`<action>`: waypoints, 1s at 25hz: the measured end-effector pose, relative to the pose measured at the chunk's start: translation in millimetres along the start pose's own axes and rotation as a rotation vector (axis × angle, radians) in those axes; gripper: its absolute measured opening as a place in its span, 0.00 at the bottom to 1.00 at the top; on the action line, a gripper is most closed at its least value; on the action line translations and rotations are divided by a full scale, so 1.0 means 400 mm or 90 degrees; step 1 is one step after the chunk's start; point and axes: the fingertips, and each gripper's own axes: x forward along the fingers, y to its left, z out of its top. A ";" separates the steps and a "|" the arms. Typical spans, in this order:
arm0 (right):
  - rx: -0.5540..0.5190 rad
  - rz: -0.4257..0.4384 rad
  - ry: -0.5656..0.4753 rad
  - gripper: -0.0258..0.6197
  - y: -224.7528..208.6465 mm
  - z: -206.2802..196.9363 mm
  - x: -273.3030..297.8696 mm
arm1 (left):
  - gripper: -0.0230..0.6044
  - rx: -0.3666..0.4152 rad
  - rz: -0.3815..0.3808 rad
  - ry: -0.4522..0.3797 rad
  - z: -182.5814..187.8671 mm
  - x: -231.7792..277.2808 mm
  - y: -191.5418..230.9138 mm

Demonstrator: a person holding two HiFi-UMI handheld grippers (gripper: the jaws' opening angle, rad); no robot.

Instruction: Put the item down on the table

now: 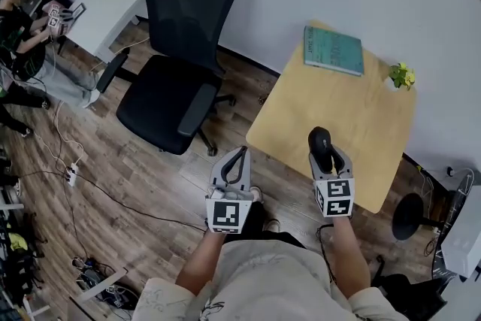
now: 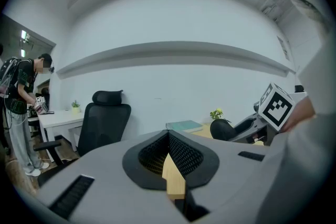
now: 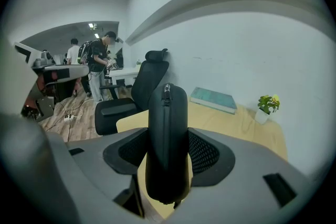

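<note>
A black zipped case (image 1: 319, 139) stands upright between the jaws of my right gripper (image 1: 328, 156), which is shut on it above the near part of the light wooden table (image 1: 361, 124). In the right gripper view the case (image 3: 167, 128) fills the middle, with the mesh pads (image 3: 202, 152) pressed on both its sides and the table (image 3: 236, 126) behind it. My left gripper (image 1: 242, 152) hangs over the wooden floor left of the table. Its jaws (image 2: 169, 136) meet at the tips, shut, with nothing between them.
A teal book (image 1: 334, 50) lies at the table's far edge, and a small potted plant (image 1: 402, 75) stands at its far right corner. A black office chair (image 1: 176, 86) stands left of the table. Cables (image 1: 71, 173) trail across the floor. A person (image 1: 19, 19) is by a white desk (image 1: 105, 7).
</note>
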 end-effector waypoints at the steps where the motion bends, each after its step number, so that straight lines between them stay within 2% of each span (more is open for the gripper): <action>1: -0.006 0.003 0.013 0.42 0.005 -0.012 0.012 | 0.05 0.002 -0.004 0.005 -0.010 0.002 0.003; 8: -0.053 0.004 0.101 0.42 0.019 -0.083 0.082 | 0.05 0.001 -0.005 0.009 -0.050 0.018 0.025; 14: -0.155 -0.029 0.152 0.42 0.022 -0.108 0.136 | 0.05 -0.016 -0.012 0.027 -0.088 0.026 0.023; 19: -0.239 -0.060 0.172 0.42 0.014 -0.116 0.175 | 0.05 -0.022 -0.017 0.030 -0.095 0.036 0.023; 25: -0.296 -0.056 0.195 0.42 0.028 -0.118 0.205 | 0.05 -0.022 -0.024 0.033 -0.098 0.043 0.017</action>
